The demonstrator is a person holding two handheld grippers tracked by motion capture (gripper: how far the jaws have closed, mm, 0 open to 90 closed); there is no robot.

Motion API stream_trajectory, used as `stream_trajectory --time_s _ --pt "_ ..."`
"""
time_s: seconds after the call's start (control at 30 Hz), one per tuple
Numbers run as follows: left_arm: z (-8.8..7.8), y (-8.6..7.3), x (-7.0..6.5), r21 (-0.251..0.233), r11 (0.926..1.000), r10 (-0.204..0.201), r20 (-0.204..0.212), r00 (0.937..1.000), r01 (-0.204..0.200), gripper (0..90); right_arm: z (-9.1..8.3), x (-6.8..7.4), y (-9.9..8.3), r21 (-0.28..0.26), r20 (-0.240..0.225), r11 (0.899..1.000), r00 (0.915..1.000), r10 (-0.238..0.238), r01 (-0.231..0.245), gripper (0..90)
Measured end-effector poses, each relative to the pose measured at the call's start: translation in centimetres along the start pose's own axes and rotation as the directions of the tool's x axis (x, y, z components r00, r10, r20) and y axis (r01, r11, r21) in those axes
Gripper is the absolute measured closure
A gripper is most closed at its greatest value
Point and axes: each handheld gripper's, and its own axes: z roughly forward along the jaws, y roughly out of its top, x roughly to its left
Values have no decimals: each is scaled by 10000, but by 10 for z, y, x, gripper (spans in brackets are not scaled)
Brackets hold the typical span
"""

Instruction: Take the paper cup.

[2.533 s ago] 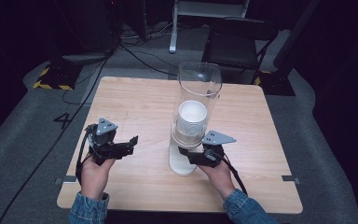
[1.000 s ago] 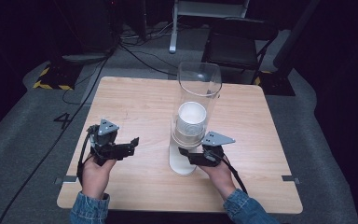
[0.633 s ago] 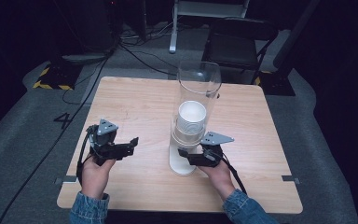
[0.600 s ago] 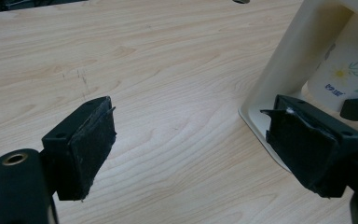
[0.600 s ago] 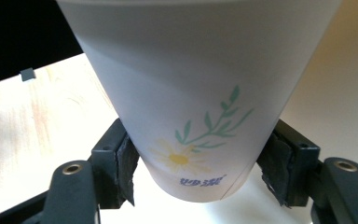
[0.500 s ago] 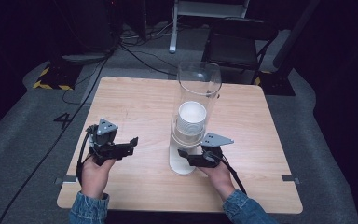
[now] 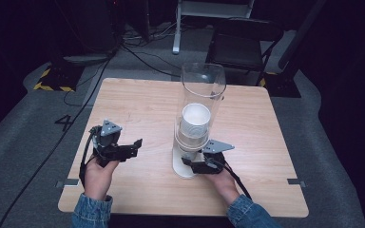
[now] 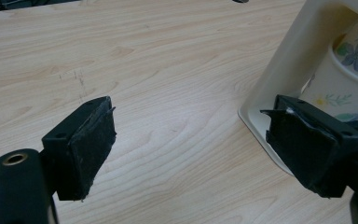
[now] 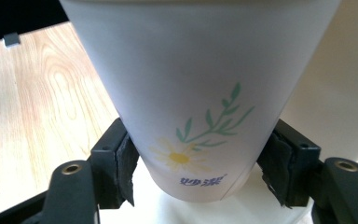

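- Paper cup (image 9: 200, 107), printed with a daisy, hangs at the foot of the clear cup dispenser (image 7: 200, 99) on the worktop (image 7: 138, 109), clamped at its lower wall by the right hand-held gripper (image 7: 195, 164).
- Nothing has shifted across the last seconds: the cup has not yet come free of the dispenser, so the pull-out looks barely begun.
- Right hand reaches in level from the dispenser's near side.
- Left hand-held gripper (image 8: 191, 140) waits left of the dispenser, jaws wide and empty.

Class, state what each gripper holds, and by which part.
The right gripper clamps the paper cup by its lower sides, near the base. The left gripper holds nothing.
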Motion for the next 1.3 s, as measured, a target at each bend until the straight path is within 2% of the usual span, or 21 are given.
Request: stream_trajectory --time_s 0.37,0.67,0.97,1.3 --pt "2 3 -1 -2 10000 4 76 10000 -3 155 3 -1 -9 619 92 9981 9999 70 -75 344" --pt "7 6 -3 56 10000 80 128 9999 -80 155 6 -3 -17 1398 140 9898 9996 259 -276 343" --pt "9 8 -3 60 9999 79 177 9998 -80 155 4 -2 -18 1468 224 9887 9994 278 -307 343" --pt "13 13 -4 29 9999 166 308 9994 -167 155 -10 0 -19 1770 599 9842 9981 -166 57 344"
